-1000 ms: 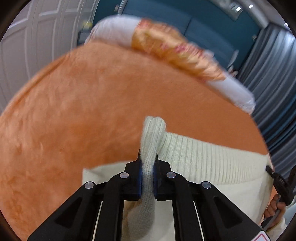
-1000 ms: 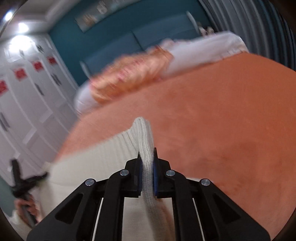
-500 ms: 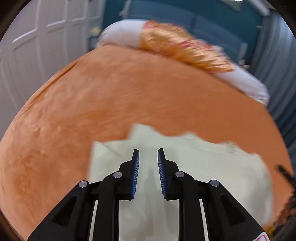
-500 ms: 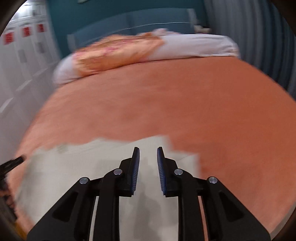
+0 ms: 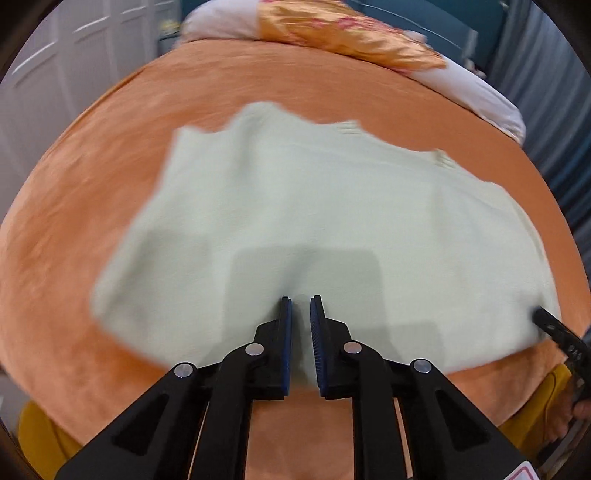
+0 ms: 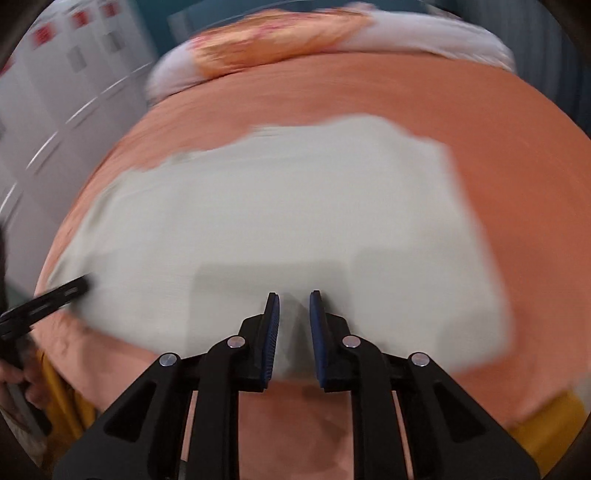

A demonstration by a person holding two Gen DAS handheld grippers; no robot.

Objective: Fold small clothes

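A cream knitted garment [image 5: 314, 206] lies spread flat on the orange bed cover [image 5: 92, 184]; it also shows in the right wrist view [image 6: 277, 221]. My left gripper [image 5: 300, 306] is open and empty, raised over the garment's near edge. My right gripper [image 6: 294, 301] is open and empty, also above the near edge. The right gripper's tip [image 5: 554, 326] shows at the garment's right side in the left wrist view. The left gripper's tip [image 6: 62, 293] shows at the garment's left side in the right wrist view. Both views are blurred.
White pillows [image 5: 476, 94] and an orange patterned cushion [image 5: 343, 33] lie at the bed's head. White wardrobe doors [image 5: 74, 55] stand to the left, grey curtains [image 5: 546, 74] to the right. A yellow sheet [image 6: 546, 424] hangs below the cover's near edge.
Both grippers let go of the garment's ribbed edge and opened. They have pulled back and up, so the whole garment now shows lying flat.
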